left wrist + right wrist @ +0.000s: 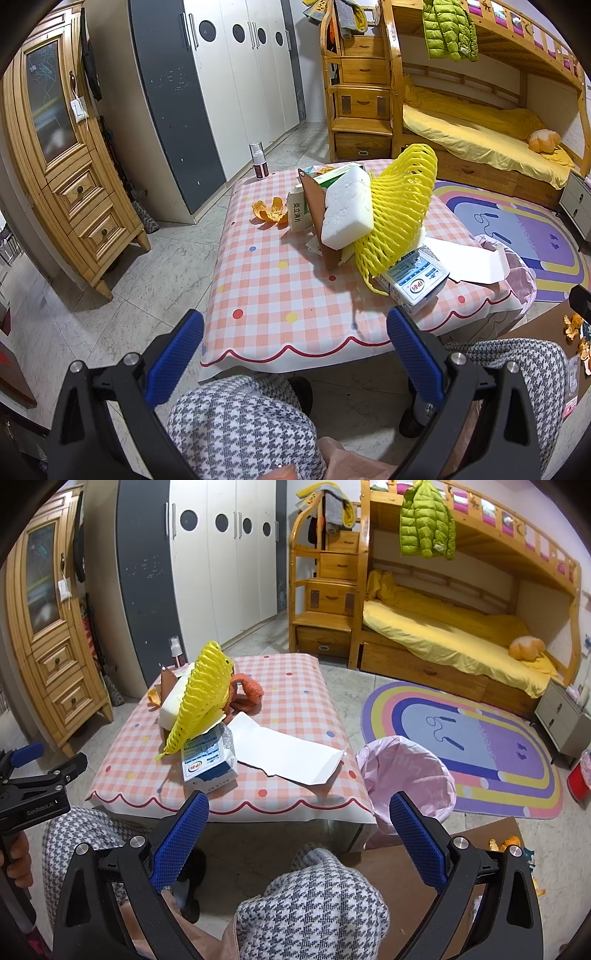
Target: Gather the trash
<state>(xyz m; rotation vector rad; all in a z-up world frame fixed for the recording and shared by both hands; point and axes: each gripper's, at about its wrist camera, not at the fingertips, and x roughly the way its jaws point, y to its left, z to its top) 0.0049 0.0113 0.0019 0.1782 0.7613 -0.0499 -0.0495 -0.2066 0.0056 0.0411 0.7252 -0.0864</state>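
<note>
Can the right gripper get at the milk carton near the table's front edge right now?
Probably yes. The right gripper is open, and the milk carton lies at the near edge with nothing between them.

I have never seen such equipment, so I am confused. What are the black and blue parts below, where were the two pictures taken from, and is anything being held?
No robot here: a seated person holds one hand tool in each hand. Each picture comes from a camera on one tool, looking along its blue fingers. The left gripper and right gripper are both open and hold nothing. On the checked table lie trash items: a milk carton, yellow foam net, white foam block, orange peel and white paper. A pink-lined bin stands beside the table.
</note>
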